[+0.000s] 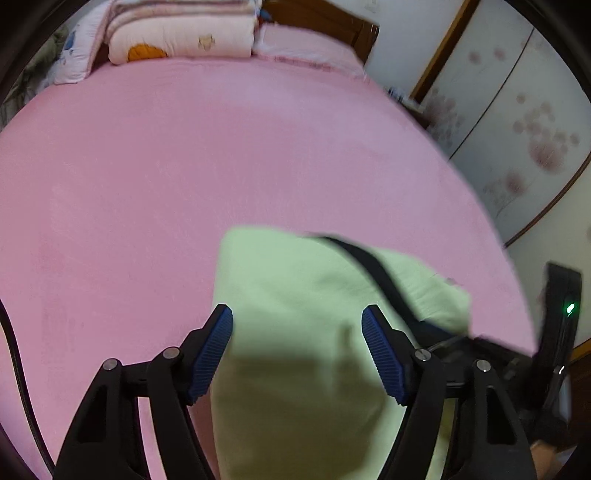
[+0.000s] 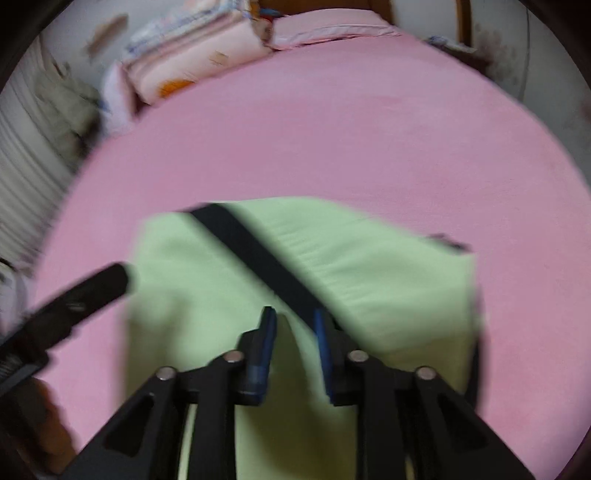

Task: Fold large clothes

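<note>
A light green garment [image 1: 295, 280] with a black stripe [image 1: 373, 273] lies folded on the pink bed sheet [image 1: 184, 166]. My left gripper [image 1: 297, 314] hovers over its near part, jaws wide apart, nothing between the blue pads. In the right wrist view the same garment [image 2: 388, 277] and its stripe [image 2: 258, 254] fill the lower middle. My right gripper [image 2: 293, 317] stands narrow, and a ridge of green cloth rises between its pads. The picture is blurred. The left gripper's black finger [image 2: 92, 291] shows at the left, over the garment's edge.
Folded pink quilts [image 1: 177, 33] and a pillow [image 1: 306, 48] are stacked at the head of the bed. Flower-patterned wardrobe doors [image 1: 517, 129] stand beyond the bed's right edge. A ribbed white surface [image 2: 22, 184] lies beyond its left edge. The other gripper's body [image 1: 565, 314] shows a green light.
</note>
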Tool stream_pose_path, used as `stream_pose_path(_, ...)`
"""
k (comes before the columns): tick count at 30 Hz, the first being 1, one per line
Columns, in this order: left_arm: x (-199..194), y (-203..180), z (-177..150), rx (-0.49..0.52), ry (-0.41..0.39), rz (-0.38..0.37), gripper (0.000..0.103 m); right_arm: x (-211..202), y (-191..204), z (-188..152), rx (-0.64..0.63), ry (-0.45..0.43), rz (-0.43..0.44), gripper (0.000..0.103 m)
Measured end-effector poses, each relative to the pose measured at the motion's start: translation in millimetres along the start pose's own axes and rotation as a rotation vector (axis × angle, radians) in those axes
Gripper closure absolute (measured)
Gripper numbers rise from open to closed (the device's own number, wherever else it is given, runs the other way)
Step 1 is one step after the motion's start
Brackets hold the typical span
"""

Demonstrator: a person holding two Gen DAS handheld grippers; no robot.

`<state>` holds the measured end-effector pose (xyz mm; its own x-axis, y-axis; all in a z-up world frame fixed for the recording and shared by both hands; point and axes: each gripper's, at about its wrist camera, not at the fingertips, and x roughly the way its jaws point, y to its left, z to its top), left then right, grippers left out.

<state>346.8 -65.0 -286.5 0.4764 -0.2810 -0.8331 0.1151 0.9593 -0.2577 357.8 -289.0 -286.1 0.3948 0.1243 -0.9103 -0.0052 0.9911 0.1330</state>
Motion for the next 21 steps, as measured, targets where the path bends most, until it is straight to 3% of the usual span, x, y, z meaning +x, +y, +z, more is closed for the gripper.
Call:
stream_pose_path(1, 8.9, 0.7, -3.8, 0.012, 0.014, 0.029, 0.032, 5.1, -9.7, -0.4, -0.003, 0.007, -0.027, 0.103)
stream_pose_path(2, 20.6, 1.6, -8.2, 0.031, 0.038, 0.072, 0.032, 9.2, -25.1, -3.2, 0.018, 0.015, 0.013, 0.103)
stream_pose_path(6, 45.8, 28.3, -19.8, -0.096, 0.109, -0.057, 0.03, 19.0, -41.8, -14.0, 0.024, 0.031, 0.03, 0.103)
stream_pose_path(8, 48.4, 31.2, -22.9, -0.111, 0.11, -0.073, 0.03, 17.2, -46.8, -17.9, 0.052, 0.012, 0.052, 0.103)
stream_pose_path(10, 49.3, 26.2, -25.5, -0.081, 0.098, -0.048, 0.029, 22.8, -51.1, -21.6, 0.088, 0.002, 0.074, 0.103)
stream_pose_path(16, 48.5, 16.9, -30.9, -0.031, 0.071, -0.003, 0.026, 31.9, -45.2, -22.7, 0.069, 0.011, 0.036, 0.103)
stream_pose_path(21, 16.3, -1.2, -24.9, 0.062, 0.02, 0.076, 0.027, 12.0, -38.5, -10.1, 0.072, 0.077, 0.021, 0.1)
